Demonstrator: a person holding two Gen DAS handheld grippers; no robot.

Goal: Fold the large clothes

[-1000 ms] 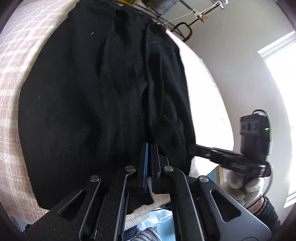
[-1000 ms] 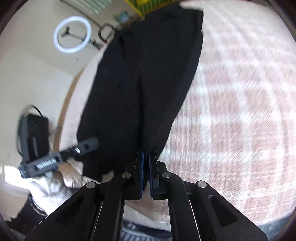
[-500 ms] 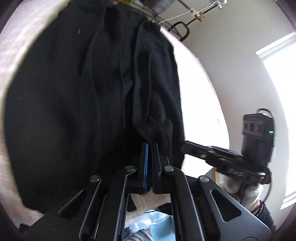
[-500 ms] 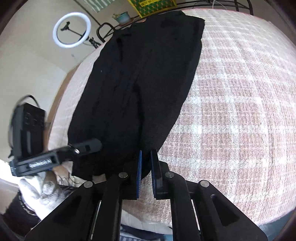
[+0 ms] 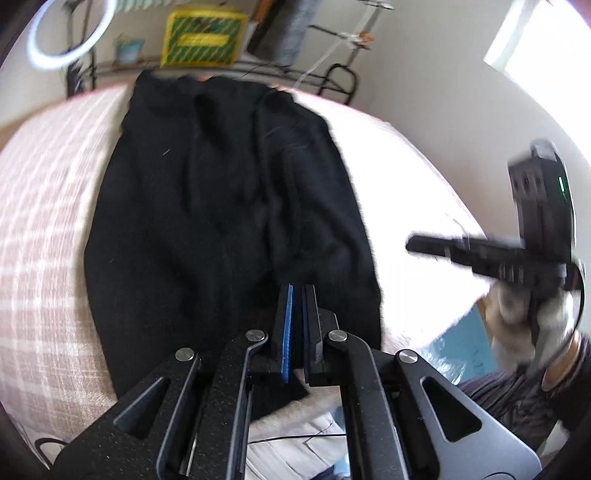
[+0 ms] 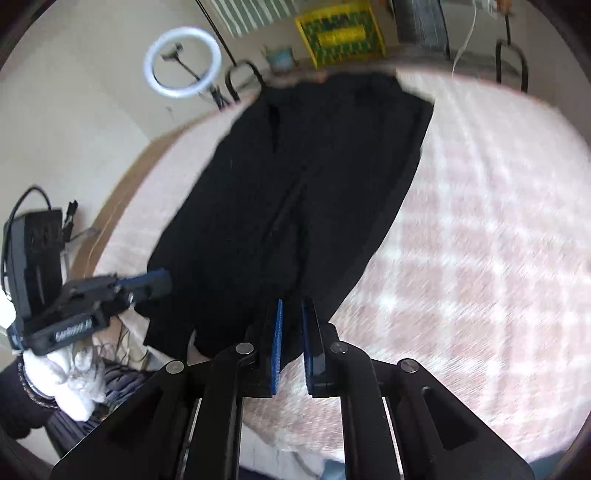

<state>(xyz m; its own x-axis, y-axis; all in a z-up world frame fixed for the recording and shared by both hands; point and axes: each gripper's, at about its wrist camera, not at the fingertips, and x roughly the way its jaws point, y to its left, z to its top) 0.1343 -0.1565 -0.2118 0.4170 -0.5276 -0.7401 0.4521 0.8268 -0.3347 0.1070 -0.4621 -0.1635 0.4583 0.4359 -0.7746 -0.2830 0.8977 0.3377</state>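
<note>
Two grippers, both lifted off the cloth since a second ago. Left gripper (image 5: 297,291): jaws pressed together, nothing pinched, no longer on the hem. Right gripper (image 6: 291,306): jaws have just been opening, now slightly spread, empty. One black garment (image 5: 221,206) lies flat on one checked bed (image 6: 480,240), ahead of and below both grippers. One ring light (image 6: 183,62) behind.

Not much to read here tbh. The left gripper (image 6: 160,282) has a white printed label along its side in the right wrist view, but it's too blurred to make out any letters. The yellow and green crate (image 6: 338,35) at the back has a yellow panel, no legible words on it either.
</note>
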